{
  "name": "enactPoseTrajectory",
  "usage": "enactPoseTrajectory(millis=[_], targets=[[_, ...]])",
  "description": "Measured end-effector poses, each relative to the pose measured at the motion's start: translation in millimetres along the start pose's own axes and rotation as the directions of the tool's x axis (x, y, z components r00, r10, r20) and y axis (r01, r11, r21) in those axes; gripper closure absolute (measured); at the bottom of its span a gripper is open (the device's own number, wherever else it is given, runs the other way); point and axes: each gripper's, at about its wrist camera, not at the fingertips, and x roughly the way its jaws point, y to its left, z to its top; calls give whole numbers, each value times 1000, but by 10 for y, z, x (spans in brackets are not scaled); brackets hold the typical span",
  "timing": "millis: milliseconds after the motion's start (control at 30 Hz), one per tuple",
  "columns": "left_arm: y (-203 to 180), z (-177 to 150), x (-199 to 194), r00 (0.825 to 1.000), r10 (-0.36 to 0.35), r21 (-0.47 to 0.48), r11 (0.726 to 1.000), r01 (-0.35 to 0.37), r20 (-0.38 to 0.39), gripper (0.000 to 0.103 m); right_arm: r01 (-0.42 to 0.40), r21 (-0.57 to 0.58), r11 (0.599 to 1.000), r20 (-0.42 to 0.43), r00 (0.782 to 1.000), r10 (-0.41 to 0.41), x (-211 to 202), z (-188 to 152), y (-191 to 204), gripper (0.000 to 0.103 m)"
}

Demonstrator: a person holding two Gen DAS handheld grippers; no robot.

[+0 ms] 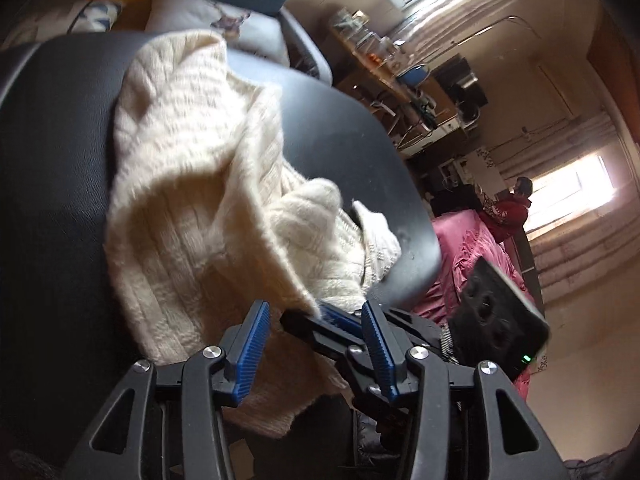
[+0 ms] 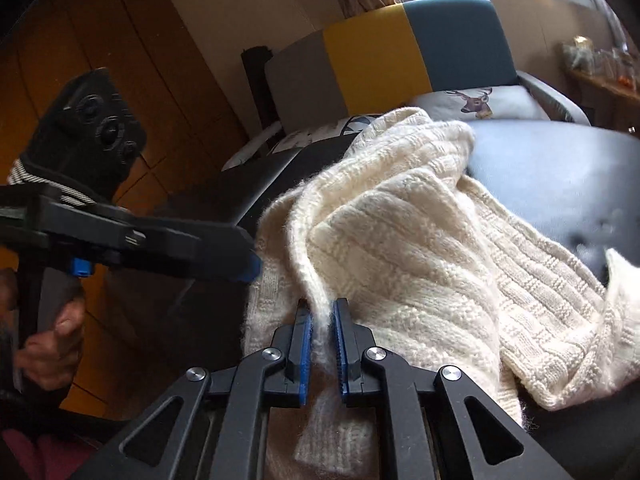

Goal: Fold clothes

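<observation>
I see a black padded surface (image 1: 60, 168) filling most of the left wrist view, and the same dark leather top (image 2: 560, 176) runs across the right wrist view. On it lies the cream knitted sweater (image 1: 188, 184), rumpled and partly doubled over, its ribbed body spread toward the near edge (image 2: 420, 248) and one fold standing up as a ridge.

Behind the surface stands a chair with grey, yellow and teal back panels (image 2: 380, 52), and a pillow printed with a stag's head (image 2: 476, 100) sits against it. Off to the far side in the left wrist view I make out a pink bedspread (image 1: 464, 248) and a cluttered desk (image 1: 400, 80), well apart from the work.

My right gripper (image 2: 320, 344) is clamped on the sweater: the blue pads have pinched a raised fold of knit between them, near the garment's close edge. My left gripper (image 1: 316, 340) hangs with its jaws apart, blue pads wide, just over the sweater's near hem; cloth lies below the gap, and nothing is pinched. In the right wrist view that left gripper (image 2: 248, 268) comes in from the side, its tip just beside the sweater's edge, and my hand (image 2: 48, 344) grips its handle.
</observation>
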Motion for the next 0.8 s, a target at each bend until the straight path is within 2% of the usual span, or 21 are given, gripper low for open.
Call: enactPoseTrajectory(millis=[100,167,200,233,267,333,400,433,500,600,667,733,800], targets=[[62,-8,187,1000,7,-54,999,-8,-27,55,24,-15,1000,16,1000,-24,-38,-28,5,89],[115,-13,286,1000,-4,-115,993,0,-31,59,30,-26,999,25,999,-29,-77,-49,17,74],[134,-21,311,1000,-15,-143,990,11,-25,77,31,-37,999,28,999,-30,-93,-53,42,59],[152,-29,335,1000,-25,-171,985,21,-18,92,31,-53,998,28,999,-30,-116,-50,81,44],[142,-36,334,1000,-13,-166,986,11,-7,92,24,-59,998,24,999,-23,-159,-42,91,39],[87,-20,298,999,11,-116,993,-6,43,95,11,-70,997,17,1000,-10,-246,-26,107,35],[75,5,190,995,18,-99,995,-8,95,97,12,-20,1000,46,999,-11,-396,1,-5,33],[69,15,60,991,4,-94,996,8,130,97,27,16,1000,68,997,-28,-475,13,-77,28],[58,35,-203,979,-24,-81,996,41,201,97,48,91,995,109,992,-58,-626,31,-244,25],[103,48,-828,946,-64,-38,996,80,317,97,79,188,979,142,984,-106,-769,51,-480,25],[210,70,-1181,923,8,-43,999,9,385,97,91,218,972,146,981,-125,-789,42,-529,25],[458,103,-1351,901,143,-97,989,-113,409,97,99,239,966,125,983,-131,-761,-9,-518,25],[787,112,-1382,896,247,-173,965,-195,368,97,98,260,961,91,988,-125,-719,-78,-476,25]])
